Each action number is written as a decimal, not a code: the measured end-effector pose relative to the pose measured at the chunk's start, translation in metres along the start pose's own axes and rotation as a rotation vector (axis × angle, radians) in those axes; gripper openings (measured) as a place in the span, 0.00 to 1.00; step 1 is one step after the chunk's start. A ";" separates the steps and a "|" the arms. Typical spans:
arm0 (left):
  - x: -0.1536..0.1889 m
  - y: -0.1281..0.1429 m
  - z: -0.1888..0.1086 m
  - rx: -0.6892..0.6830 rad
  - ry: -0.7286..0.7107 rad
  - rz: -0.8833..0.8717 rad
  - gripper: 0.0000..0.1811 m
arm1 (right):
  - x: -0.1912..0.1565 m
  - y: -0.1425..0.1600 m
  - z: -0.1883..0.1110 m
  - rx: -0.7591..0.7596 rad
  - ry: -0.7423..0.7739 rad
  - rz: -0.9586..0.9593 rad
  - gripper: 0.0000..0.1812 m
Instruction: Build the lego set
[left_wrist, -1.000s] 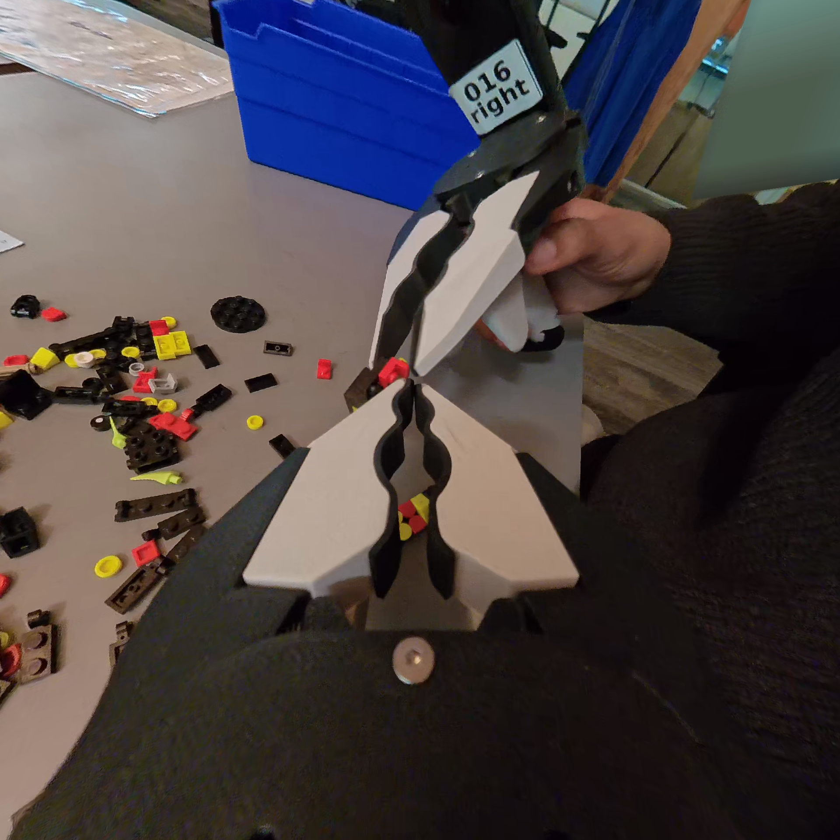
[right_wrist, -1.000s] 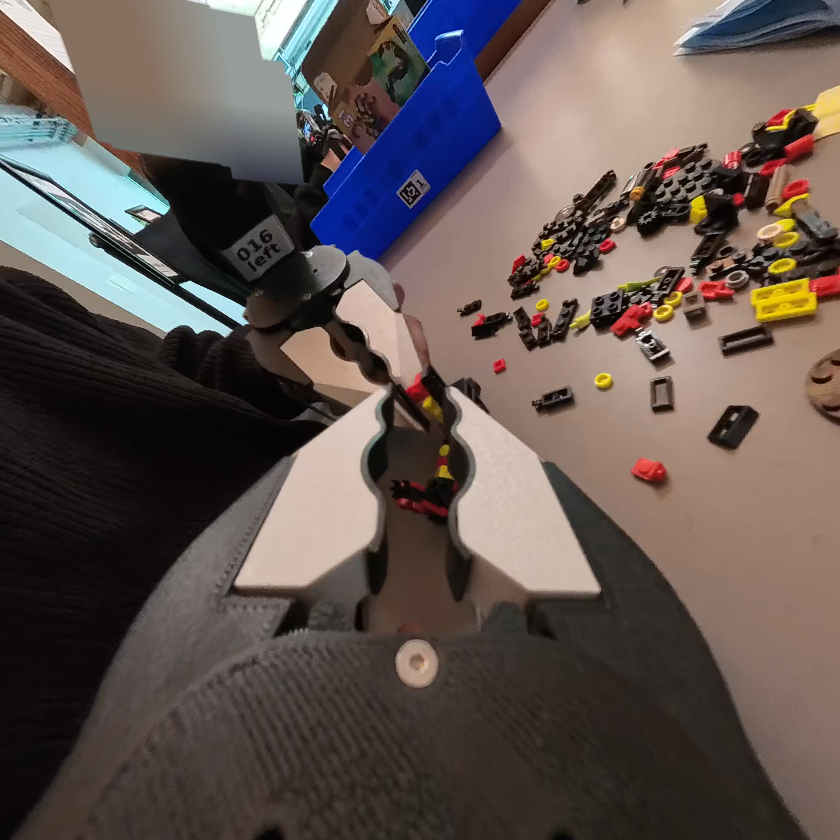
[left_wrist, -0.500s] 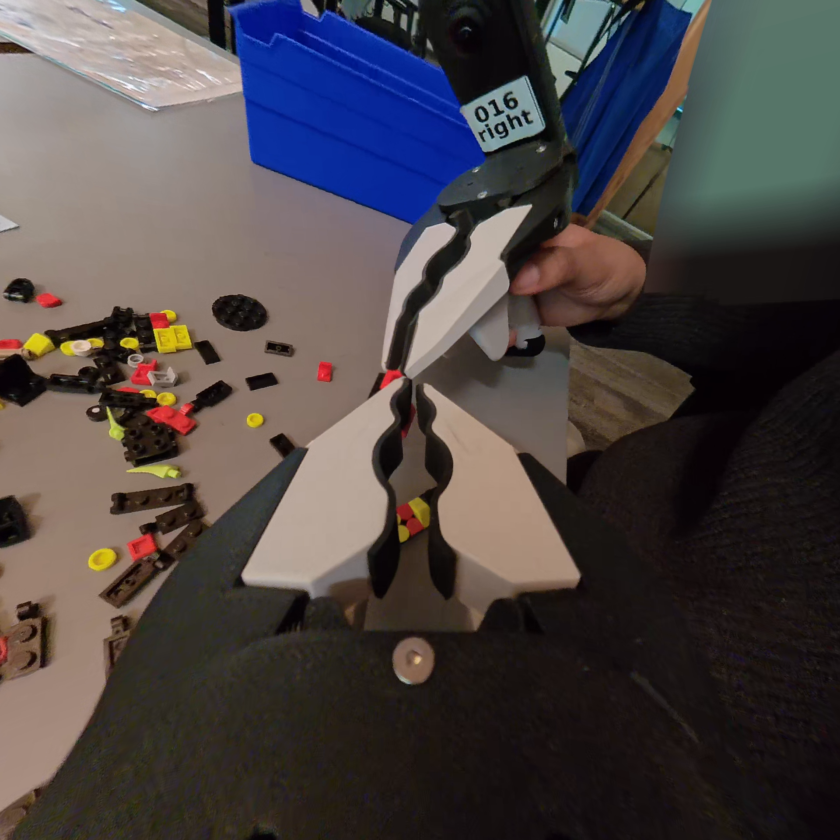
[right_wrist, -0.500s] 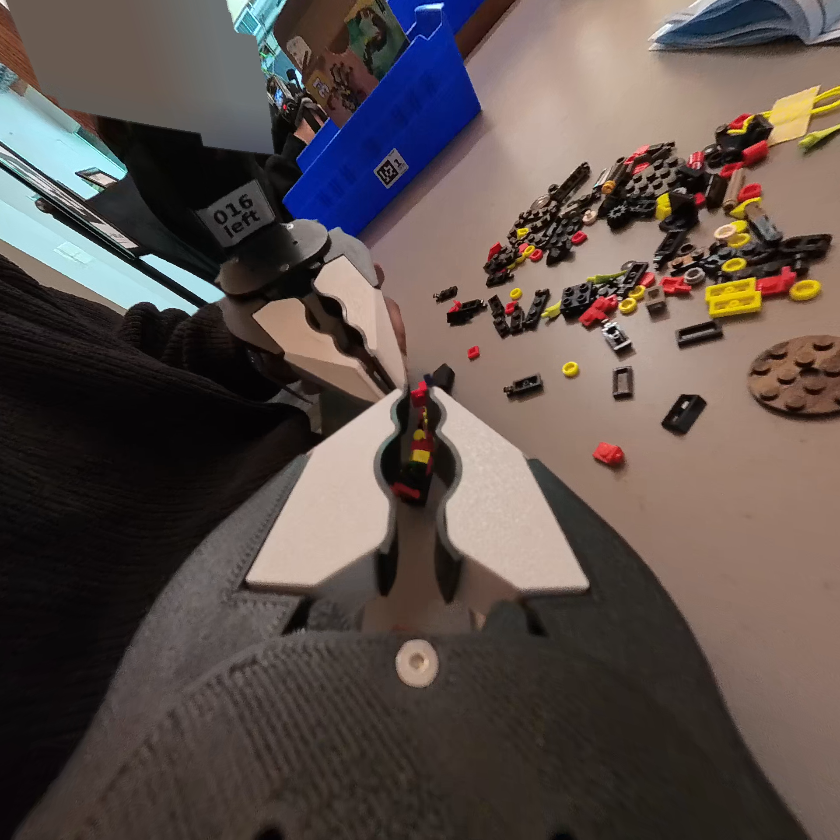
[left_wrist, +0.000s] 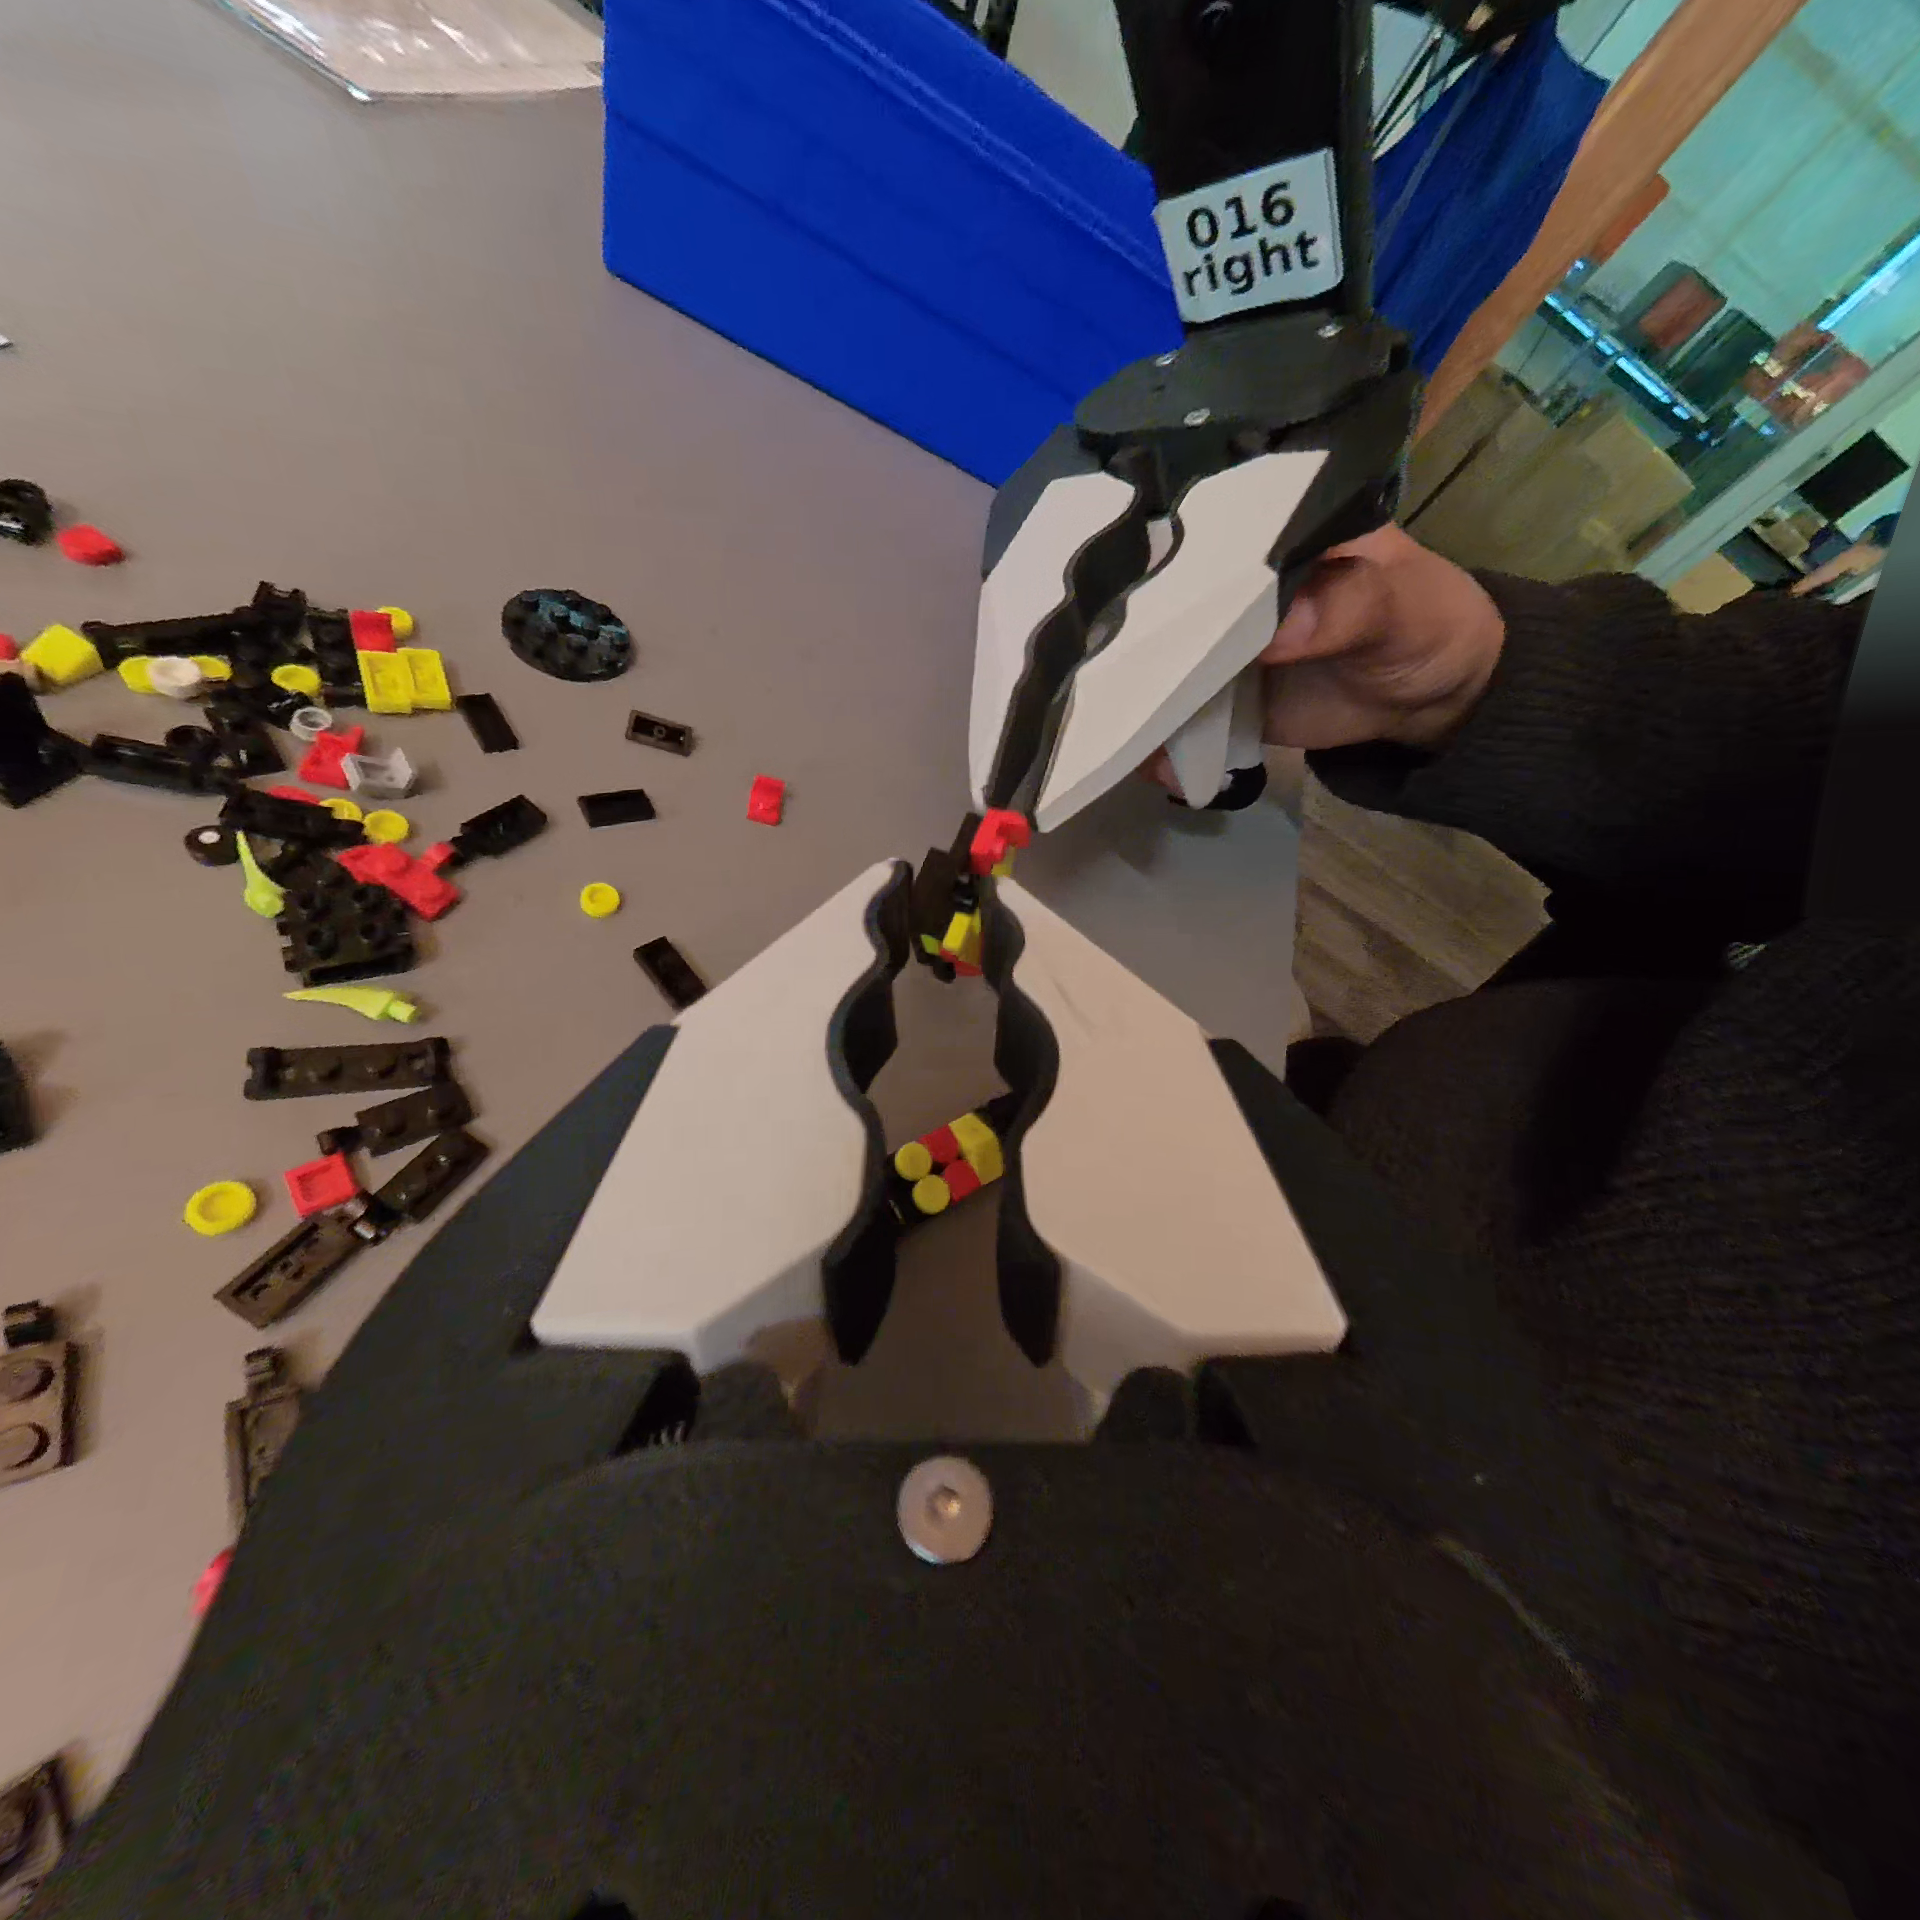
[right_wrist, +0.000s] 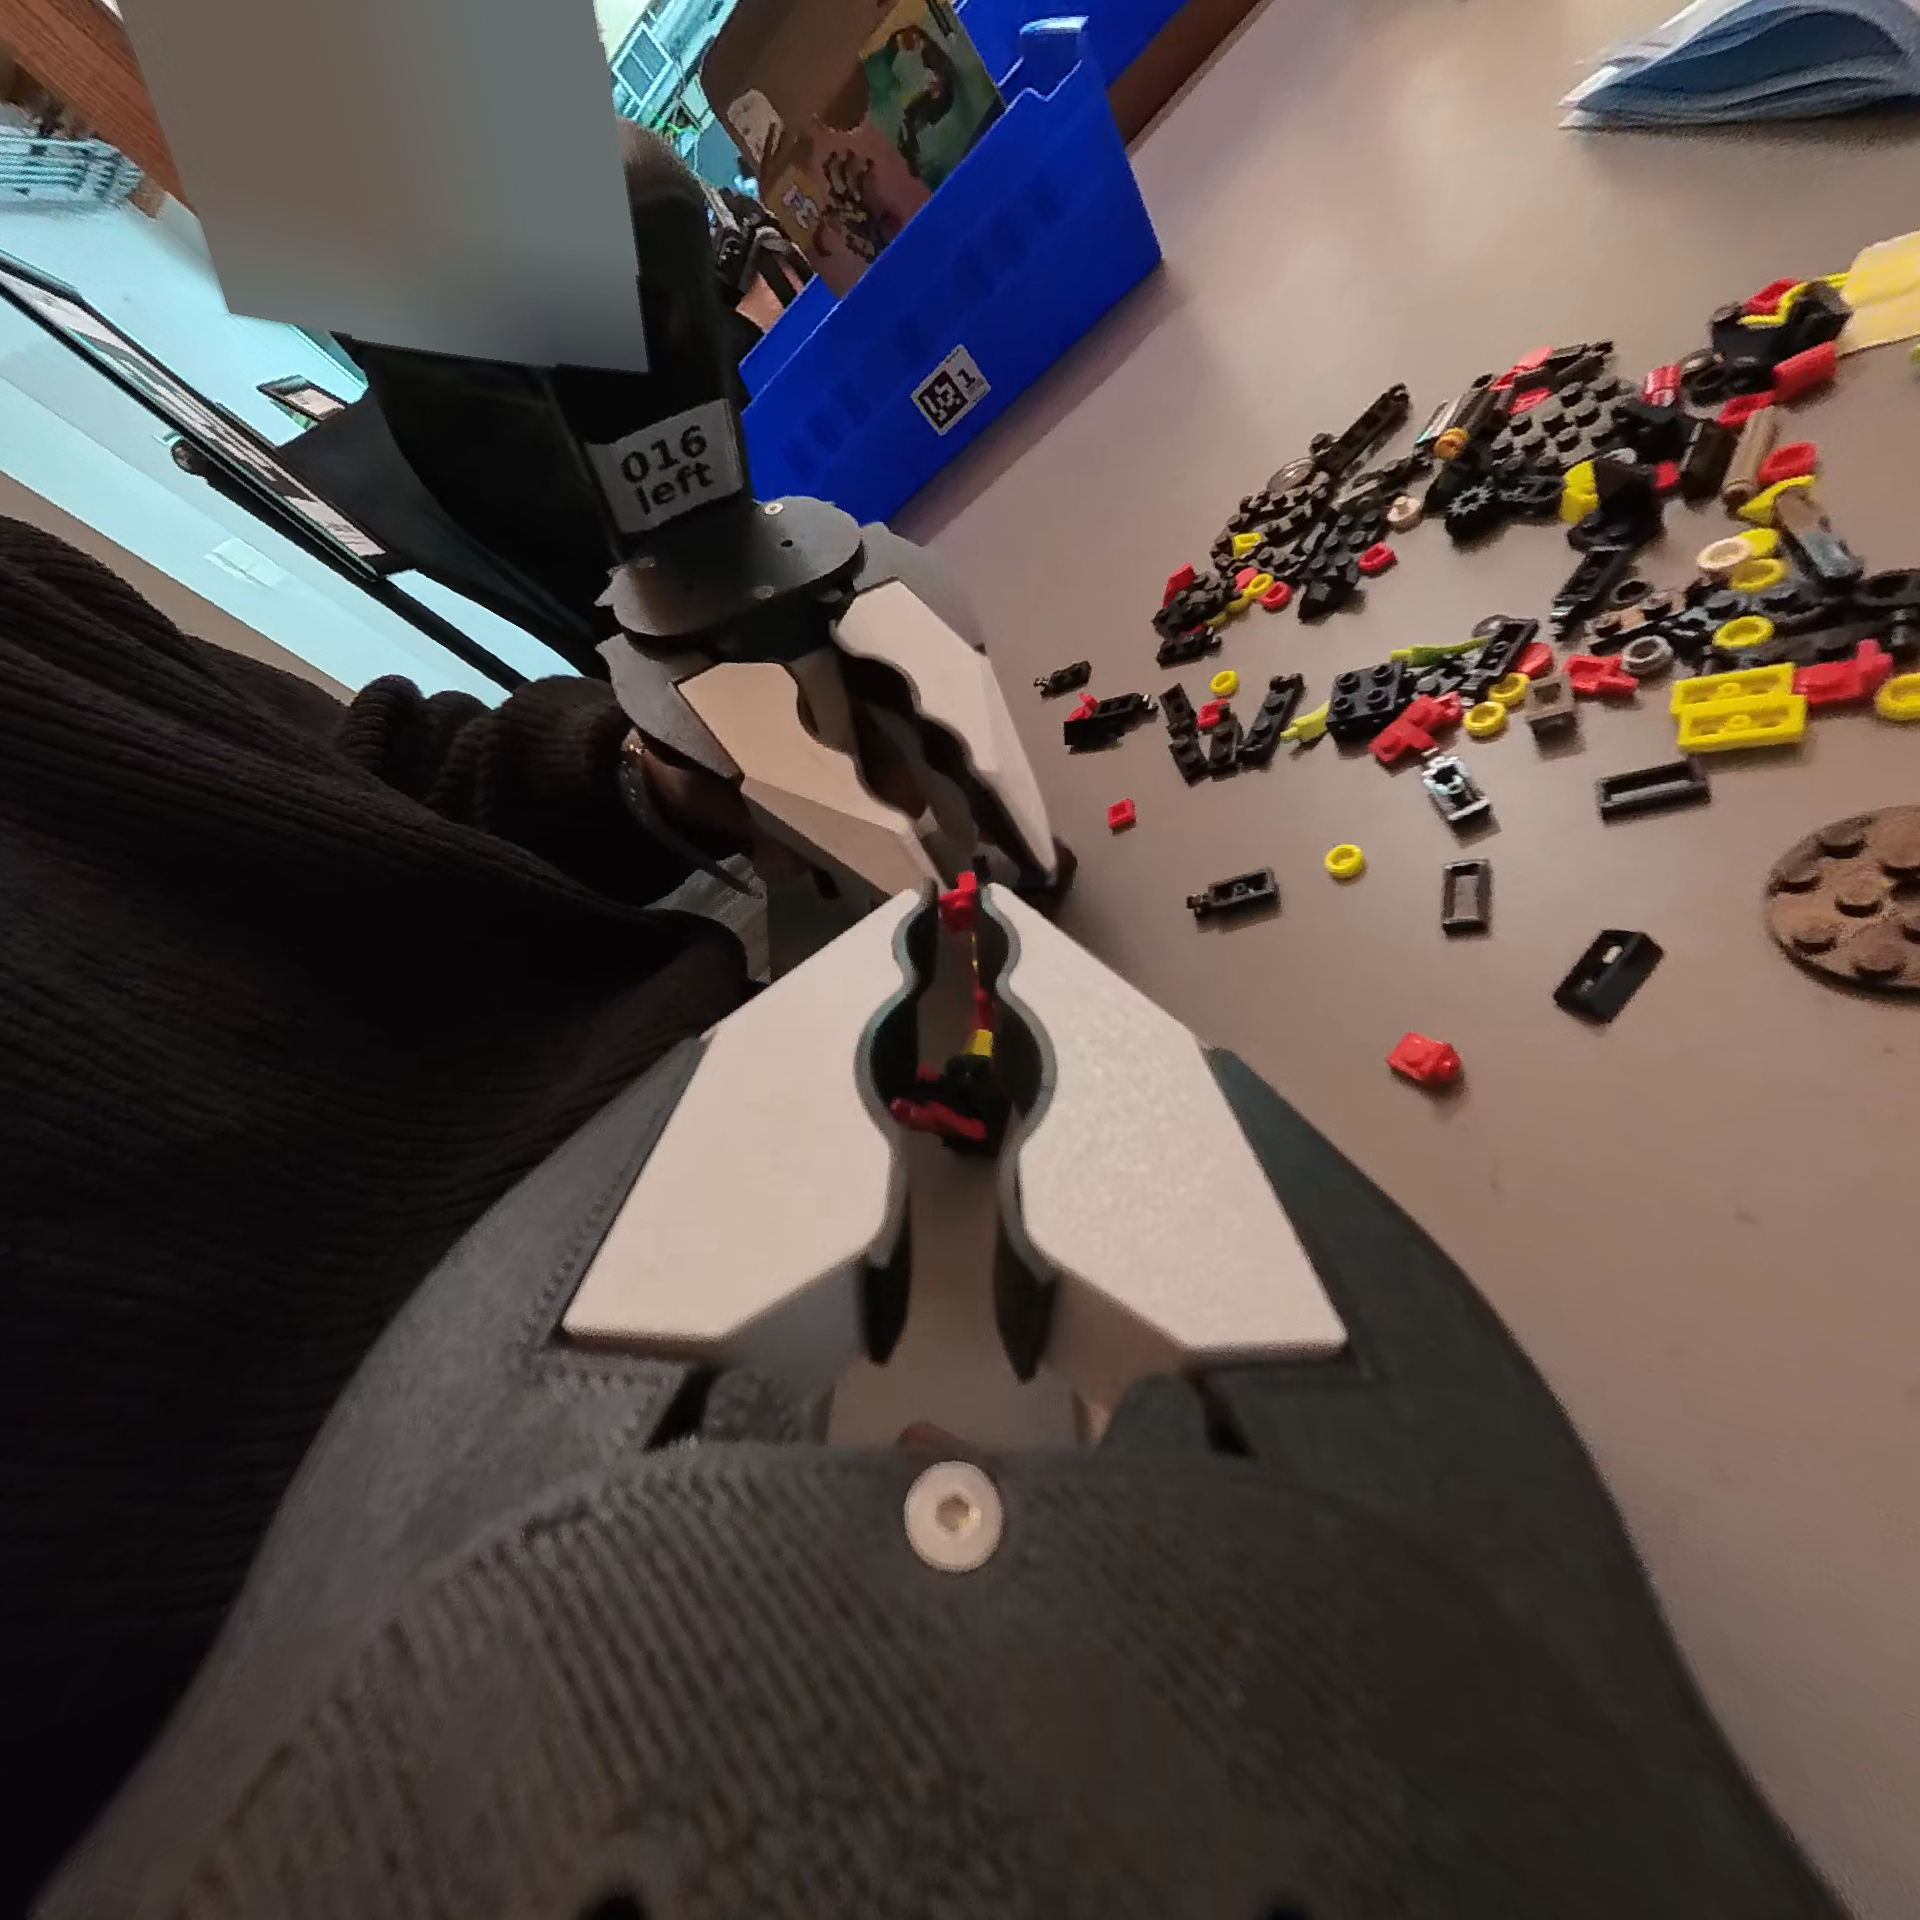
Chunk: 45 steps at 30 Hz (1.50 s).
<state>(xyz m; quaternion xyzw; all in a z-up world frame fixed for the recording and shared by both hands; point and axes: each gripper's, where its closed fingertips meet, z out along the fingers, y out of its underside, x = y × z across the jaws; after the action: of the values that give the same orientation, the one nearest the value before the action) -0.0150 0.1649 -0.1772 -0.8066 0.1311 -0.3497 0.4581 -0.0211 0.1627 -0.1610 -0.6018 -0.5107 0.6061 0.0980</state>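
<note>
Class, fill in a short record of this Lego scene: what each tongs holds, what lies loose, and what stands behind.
left tongs: shut on the small black, yellow and red brick assembly
right tongs: shut on a small red piece at the assembly's top
loose parts: black, red and yellow bricks on the grey table
behind: blue plastic bin

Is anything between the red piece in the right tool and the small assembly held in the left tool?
Nothing visible: the red piece at the right tool tip sits right at the assembly gripped by the left tool, both above the table.
</note>
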 end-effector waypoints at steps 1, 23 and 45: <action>0.002 -0.001 0.000 0.004 0.013 -0.006 0.05 | -0.001 0.000 0.000 -0.001 -0.003 -0.005 0.03; 0.021 -0.016 -0.009 0.090 0.214 -0.160 0.02 | -0.016 0.005 0.002 -0.054 0.008 -0.349 0.09; -0.022 -0.016 0.020 -0.057 -0.056 0.021 0.11 | 0.027 -0.003 -0.066 0.083 0.271 -0.077 0.03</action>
<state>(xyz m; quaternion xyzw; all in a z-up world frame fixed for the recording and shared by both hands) -0.0187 0.1989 -0.1801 -0.8275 0.1366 -0.3182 0.4419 0.0256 0.2167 -0.1598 -0.6536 -0.4900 0.5355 0.2141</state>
